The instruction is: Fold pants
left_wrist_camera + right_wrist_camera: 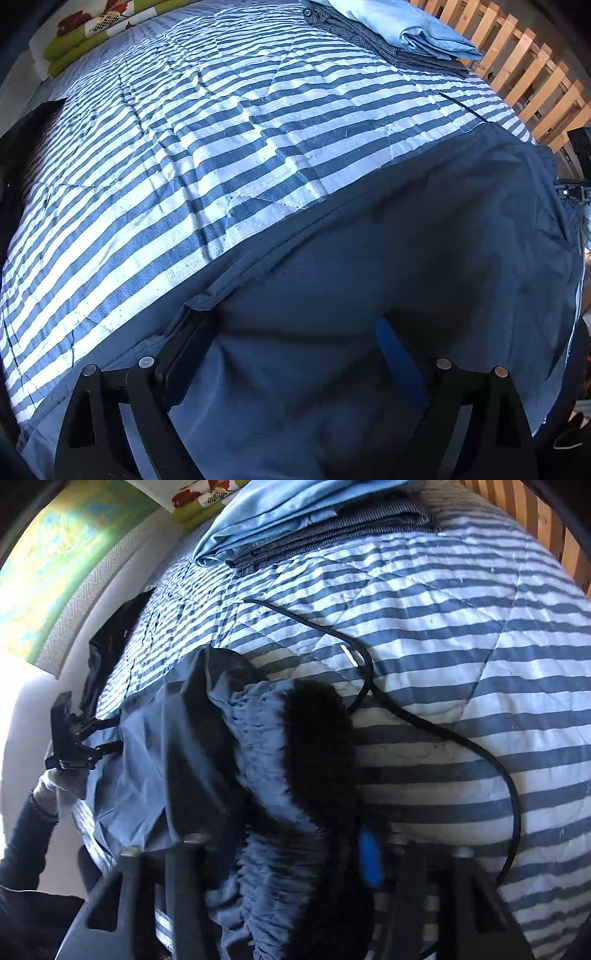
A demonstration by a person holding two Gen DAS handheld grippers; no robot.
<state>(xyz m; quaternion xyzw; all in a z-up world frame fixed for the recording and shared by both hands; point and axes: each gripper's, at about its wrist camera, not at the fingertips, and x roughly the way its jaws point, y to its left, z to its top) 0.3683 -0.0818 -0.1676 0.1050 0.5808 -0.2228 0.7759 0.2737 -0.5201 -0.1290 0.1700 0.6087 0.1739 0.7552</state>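
Note:
Dark blue pants [406, 240] lie spread along the near edge of the striped quilt [221, 129]. My left gripper [288, 343] is open. Its fingers [184, 343] stand wide apart on the cloth, with a hem corner at the left finger. In the right wrist view the gathered elastic waistband [258, 738], lined with black fleece, is bunched between the wide-apart fingers of my right gripper [280, 812], which is open. A black drawstring [406, 716] trails from the waistband over the quilt. The left gripper [107, 734] shows there at the pants' far end, held by a gloved hand [59, 782].
A stack of folded clothes [406, 37], light blue on grey check, sits at the far corner of the bed. Wooden slats [524, 62] run along the right side. A green floral pillow [85, 33] lies at the head. A black garment [110, 646] lies at the quilt's left edge.

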